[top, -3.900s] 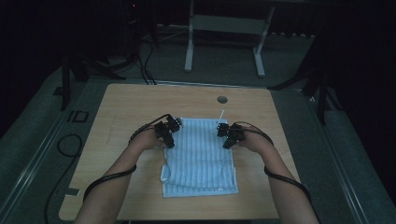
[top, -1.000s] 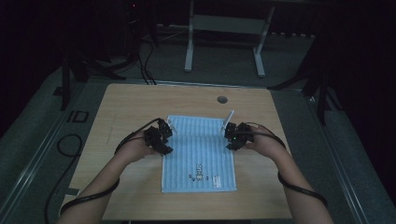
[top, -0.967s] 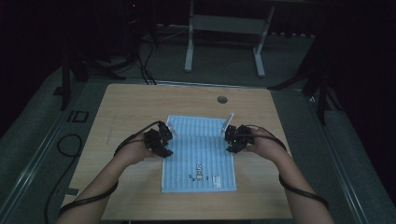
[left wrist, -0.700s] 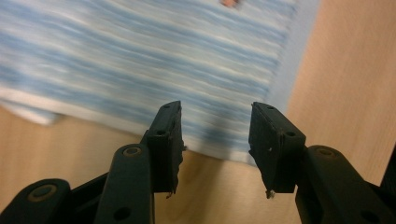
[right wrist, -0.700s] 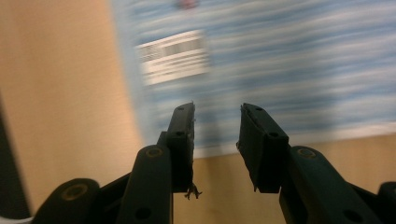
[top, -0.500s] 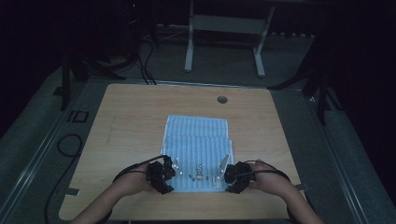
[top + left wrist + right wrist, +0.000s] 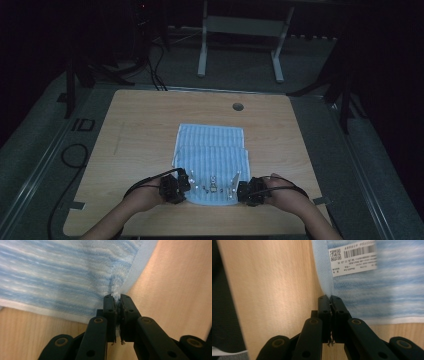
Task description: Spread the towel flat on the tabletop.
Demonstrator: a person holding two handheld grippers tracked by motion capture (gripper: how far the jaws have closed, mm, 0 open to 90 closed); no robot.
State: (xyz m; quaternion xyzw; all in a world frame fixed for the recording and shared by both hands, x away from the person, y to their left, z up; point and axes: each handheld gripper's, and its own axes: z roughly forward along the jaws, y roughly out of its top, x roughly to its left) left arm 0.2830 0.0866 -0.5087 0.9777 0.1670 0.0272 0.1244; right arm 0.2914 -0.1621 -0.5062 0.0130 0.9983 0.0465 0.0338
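A blue-and-white striped towel [image 7: 212, 150] lies on the wooden table [image 7: 140, 125], its far part flat and its near part folded over. My left gripper [image 7: 181, 184] is shut on the towel's corner [image 7: 115, 291] at the near left. My right gripper [image 7: 239, 189] is shut on the opposite near corner [image 7: 327, 293]. A white label [image 7: 353, 261] with a barcode shows on the towel just beyond the right jaws. Both hands sit close to the table's front edge.
A round cable hole [image 7: 238, 106] is at the table's back right. Black cables [image 7: 75, 155] trail over the floor on the left. A white metal frame [image 7: 240, 30] stands behind the table. Bare wood lies on either side of the towel.
Both grippers have drawn the towel's far edge toward the front of the table, folding it over, and the label side now faces up. Their position has barely changed in the last half second.
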